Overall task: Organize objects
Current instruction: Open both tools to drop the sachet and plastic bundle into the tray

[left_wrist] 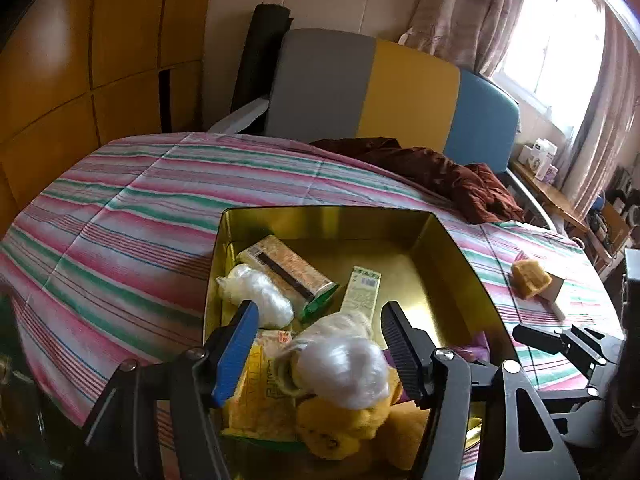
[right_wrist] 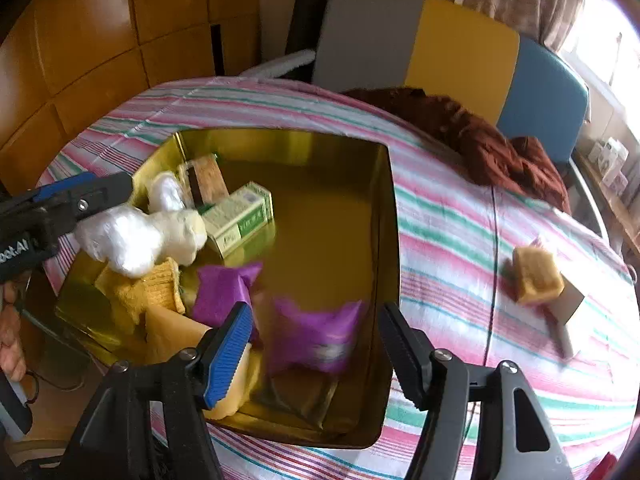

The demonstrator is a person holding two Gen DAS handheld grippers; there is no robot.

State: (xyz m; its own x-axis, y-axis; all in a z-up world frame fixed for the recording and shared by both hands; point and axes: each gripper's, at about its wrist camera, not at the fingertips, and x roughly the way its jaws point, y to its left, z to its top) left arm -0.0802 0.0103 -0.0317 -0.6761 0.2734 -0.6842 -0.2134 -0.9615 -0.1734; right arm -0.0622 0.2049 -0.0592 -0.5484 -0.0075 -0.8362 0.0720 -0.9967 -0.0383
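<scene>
Gold tin (right_wrist: pixel 394 216): open, rectangular, set on the striped cloth (right_wrist: pixel 460 248) of the surface, serving as the collecting box, judged by how much already lies inside.

Contents, left half: a white plastic-wrapped bundle (left_wrist: pixel 344 368), a second smaller wrapped bundle (left_wrist: pixel 256 292), a long orange-patterned box (left_wrist: pixel 288 272), a green-and-white carton (left_wrist: pixel 362 294), yellow knitted pieces (right_wrist: pixel 160 284) and a flat yellow packet (left_wrist: pixel 256 392). All are crowded to one side, leaving the far right floor of the tin bare, presumably as room for more.

Purple pouch (right_wrist: pixel 316 336): blurred, inside the tin's near wall, directly between the fingers of the right claw (right_wrist: pixel 316 352). The jaws stand well apart and do not press on it; it reads as just let go. A second purple pouch (right_wrist: pixel 224 288) lies beside it.

Left claw (left_wrist: pixel 320 344): jaws parted to either side of the large white bundle, with no contact seen; likewise a release, in my judgement.

Outside the tin: a yellow sponge-like block (right_wrist: pixel 536 276) on a small card box (right_wrist: pixel 568 304), well apart to the right, not yet gathered. A dark red cloth (right_wrist: pixel 480 136) lies at the far edge.

View differences: the right wrist view alone shows both pouches clearly, the left claw from the side, and a hand (right_wrist: pixel 12 320) at the left edge. The left wrist view alone shows the flat yellow packet's lettering and the right claw from the side.
</scene>
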